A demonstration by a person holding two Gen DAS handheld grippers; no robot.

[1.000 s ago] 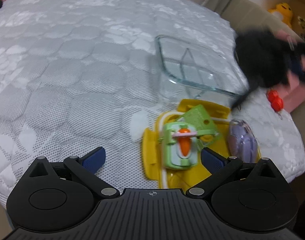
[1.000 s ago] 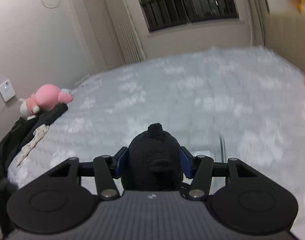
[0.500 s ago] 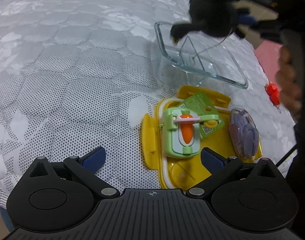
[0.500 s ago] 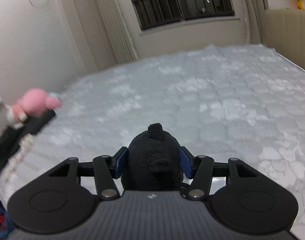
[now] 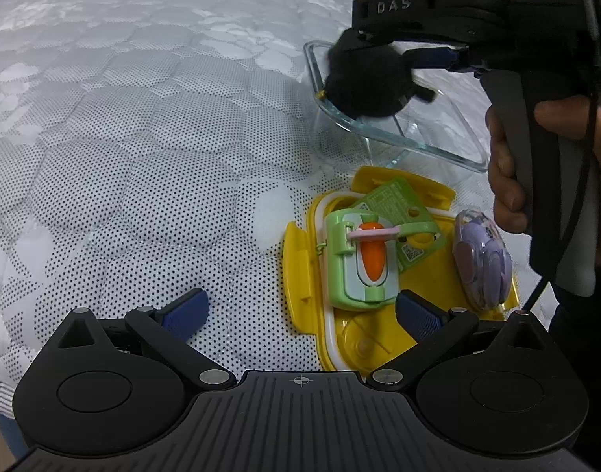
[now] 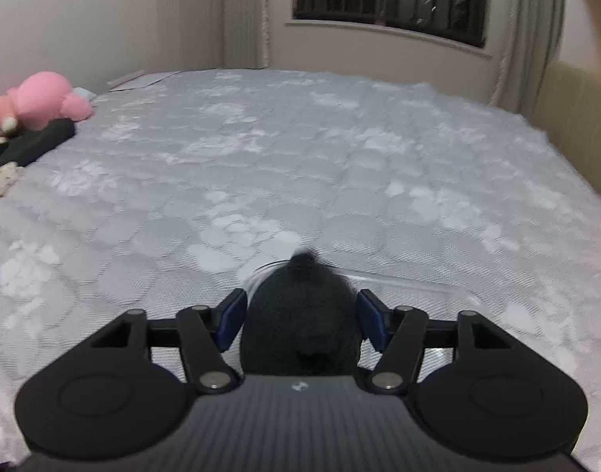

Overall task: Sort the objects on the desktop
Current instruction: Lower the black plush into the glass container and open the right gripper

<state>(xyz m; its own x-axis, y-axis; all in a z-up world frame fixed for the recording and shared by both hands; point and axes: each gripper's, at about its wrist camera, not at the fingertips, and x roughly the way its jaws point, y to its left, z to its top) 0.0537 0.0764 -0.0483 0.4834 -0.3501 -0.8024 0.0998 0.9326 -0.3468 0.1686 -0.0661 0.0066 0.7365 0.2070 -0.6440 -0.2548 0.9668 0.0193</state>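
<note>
A black fuzzy plush (image 5: 363,82) hangs blurred over the near corner of a clear glass container (image 5: 438,145). It sits between the pads of my right gripper (image 6: 300,312), whose jaws are opening; a thin gap shows beside the right pad (image 6: 373,324). My left gripper (image 5: 300,310) hovers open and empty over the left part of a yellow lid (image 5: 296,259). On that lid lie a green toy with an orange carrot (image 5: 359,263), a green card (image 5: 398,200) and a purple oval case (image 5: 483,263).
Everything rests on a grey quilted mattress (image 5: 143,157). A person's hand (image 5: 509,173) grips the right tool's handle beside the container. A pink plush (image 6: 44,98) and dark clothing (image 6: 32,141) lie at the far left. A beige headboard (image 6: 576,118) bounds the right.
The right gripper carried the black plush in from the right and down over the glass container. Its pads now stand wider around the plush. The left gripper stayed put.
</note>
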